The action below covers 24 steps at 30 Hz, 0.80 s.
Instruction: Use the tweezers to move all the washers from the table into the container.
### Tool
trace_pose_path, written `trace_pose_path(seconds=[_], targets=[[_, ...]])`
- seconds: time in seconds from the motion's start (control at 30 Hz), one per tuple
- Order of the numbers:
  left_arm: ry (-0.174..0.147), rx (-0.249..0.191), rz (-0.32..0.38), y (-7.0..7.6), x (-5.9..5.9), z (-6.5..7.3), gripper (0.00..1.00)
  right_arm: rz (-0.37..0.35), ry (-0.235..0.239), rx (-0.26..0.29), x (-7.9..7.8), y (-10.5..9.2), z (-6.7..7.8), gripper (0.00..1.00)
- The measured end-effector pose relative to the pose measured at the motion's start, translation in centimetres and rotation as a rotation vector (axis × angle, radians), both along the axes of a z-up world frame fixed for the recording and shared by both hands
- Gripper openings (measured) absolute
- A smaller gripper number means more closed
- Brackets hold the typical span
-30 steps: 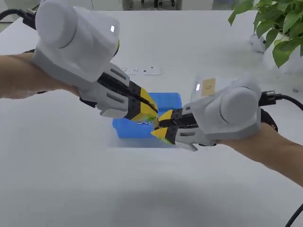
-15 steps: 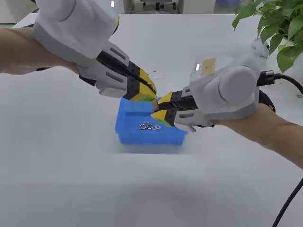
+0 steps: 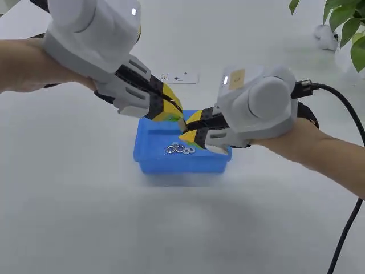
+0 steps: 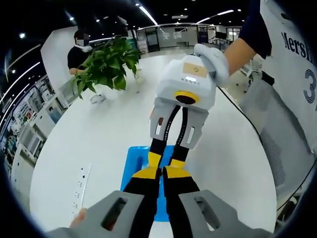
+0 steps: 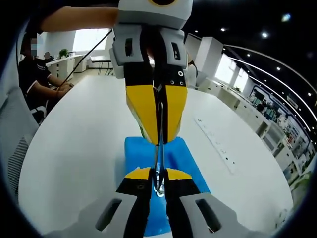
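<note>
Tweezers [image 5: 159, 141] are the weak link from where I stand: a thin metal strip pinched at both ends. The left gripper [image 3: 173, 114] is clamped on the upper part and the right gripper [image 3: 190, 136] is closed on the lower end, the two sets of yellow tips almost nose to nose above the blue container [image 3: 149, 162]. The washers [image 3: 179, 149] lie in a small cluster on the container's floor, just under the right gripper.

If either hand pulls or rolls out of step with the other, I'd expect the tweezers to twist in the pads or spring loose and drop among the washers, perhaps flicking one out onto the bench [image 3: 85, 217]. The container looks light, so a low right gripper could also nudge it along.
</note>
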<state>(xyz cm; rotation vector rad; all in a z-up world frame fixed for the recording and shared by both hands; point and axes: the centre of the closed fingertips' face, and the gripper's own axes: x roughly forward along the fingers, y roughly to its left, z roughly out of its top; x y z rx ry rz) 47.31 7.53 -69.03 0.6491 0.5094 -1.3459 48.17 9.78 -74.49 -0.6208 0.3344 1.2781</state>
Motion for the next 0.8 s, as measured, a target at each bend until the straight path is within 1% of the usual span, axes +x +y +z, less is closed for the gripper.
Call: trace_pose_path(seconds=[0.13,0.3,0.4,0.43,0.53,0.57,0.67,0.8], targets=[[0.014,0.002,0.006,-0.1,0.7,-1.2,0.06,-0.006,0.023,-0.001,0.5,-0.2,-1.2,0.10],[0.029,0.010,0.010,-0.3,1.3,-2.2,0.06,-0.013,0.043,-0.002,0.9,-0.3,-2.1,0.10],[0.035,0.019,0.005,-0.4,1.4,-2.6,0.06,-0.016,0.054,0.003,1.0,-0.4,-2.6,0.10],[0.033,0.019,0.004,-0.6,1.1,-2.6,0.06,-0.017,0.055,0.004,1.0,-0.4,-2.7,0.10],[0.041,0.015,0.009,-0.8,1.4,-2.8,0.07,-0.028,0.058,0.004,1.2,-0.7,-2.8,0.11],[0.041,0.014,0.011,-0.7,1.6,-3.2,0.07,-0.029,0.056,0.003,1.2,-0.8,-2.9,0.11],[0.042,0.010,0.012,-1.1,1.6,-3.1,0.07,-0.037,0.056,0.005,1.3,-0.9,-2.9,0.11],[0.039,0.016,0.007,-1.2,1.4,-3.1,0.07,-0.040,0.058,0.005,1.3,-1.1,-3.0,0.12]])
